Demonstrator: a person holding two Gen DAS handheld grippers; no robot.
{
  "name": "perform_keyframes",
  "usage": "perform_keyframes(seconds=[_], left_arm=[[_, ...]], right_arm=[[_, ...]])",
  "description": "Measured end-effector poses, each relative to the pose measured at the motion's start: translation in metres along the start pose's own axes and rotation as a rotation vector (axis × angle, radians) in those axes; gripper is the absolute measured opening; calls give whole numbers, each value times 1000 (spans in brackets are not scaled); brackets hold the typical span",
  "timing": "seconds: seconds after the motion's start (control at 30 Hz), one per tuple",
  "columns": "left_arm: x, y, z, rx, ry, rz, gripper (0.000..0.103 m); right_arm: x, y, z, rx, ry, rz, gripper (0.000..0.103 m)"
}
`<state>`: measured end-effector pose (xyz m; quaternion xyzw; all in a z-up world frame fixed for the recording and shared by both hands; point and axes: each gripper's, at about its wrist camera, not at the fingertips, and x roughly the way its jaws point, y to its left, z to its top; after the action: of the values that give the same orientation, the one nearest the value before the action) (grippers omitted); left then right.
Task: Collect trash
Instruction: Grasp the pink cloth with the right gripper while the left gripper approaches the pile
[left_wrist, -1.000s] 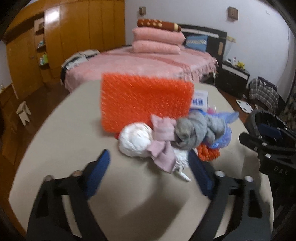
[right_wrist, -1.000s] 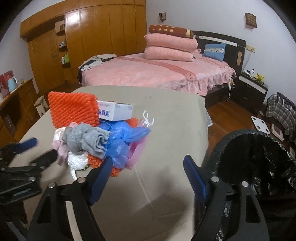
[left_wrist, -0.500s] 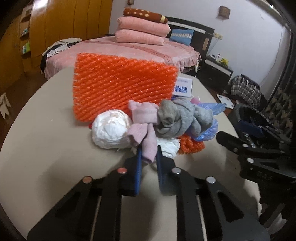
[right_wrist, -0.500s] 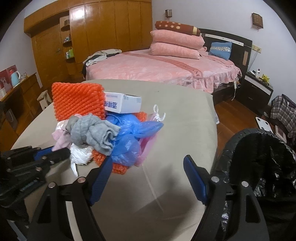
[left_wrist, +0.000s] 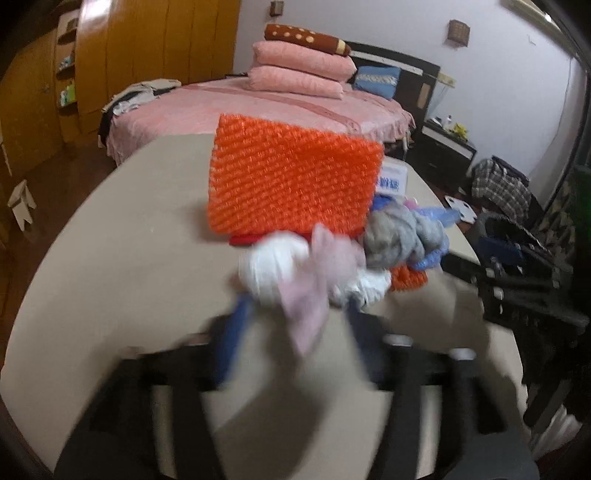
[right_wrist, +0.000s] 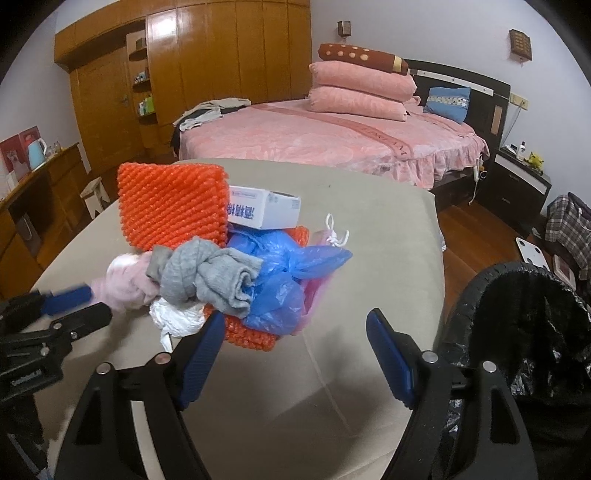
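Both grippers sit by the trash pile (right_wrist: 221, 266) on the table (right_wrist: 369, 258) — left gripper (left_wrist: 295, 317), pinched half a second ago, now spread around the pink rag (left_wrist: 314, 280); right gripper (right_wrist: 295, 354) gapes empty beside the pile. Nothing binned (right_wrist: 535, 332) yet.

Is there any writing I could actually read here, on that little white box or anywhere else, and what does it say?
White box: large blue characters on its side, apparently Chinese, too small and distorted to read for certain.
Same box in the left wrist view: blue print, blurred, unreadable.
Left gripper body: pale embossed marking, too small to read.
Red carton behind the kettle: no legible text.
No other writing can be read.
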<state>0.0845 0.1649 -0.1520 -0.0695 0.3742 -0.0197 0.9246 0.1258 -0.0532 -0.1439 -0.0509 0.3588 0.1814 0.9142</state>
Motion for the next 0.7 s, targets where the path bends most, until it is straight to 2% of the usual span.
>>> perform_keyframes(seconds=[0.2, 0.37, 0.53, 0.7], left_arm=[[21, -10, 16, 0, 5, -36, 68], [11, -8, 10, -5, 0, -22, 67], [-2, 14, -2, -44, 0, 23, 67], [-5, 38, -6, -68, 4, 100, 67]], right_arm=[[3, -1, 1, 2, 6, -16, 78], [1, -3, 1, 6, 3, -19, 78], [4, 10, -3, 0, 15, 28, 78], [5, 37, -7, -35, 14, 85, 78]])
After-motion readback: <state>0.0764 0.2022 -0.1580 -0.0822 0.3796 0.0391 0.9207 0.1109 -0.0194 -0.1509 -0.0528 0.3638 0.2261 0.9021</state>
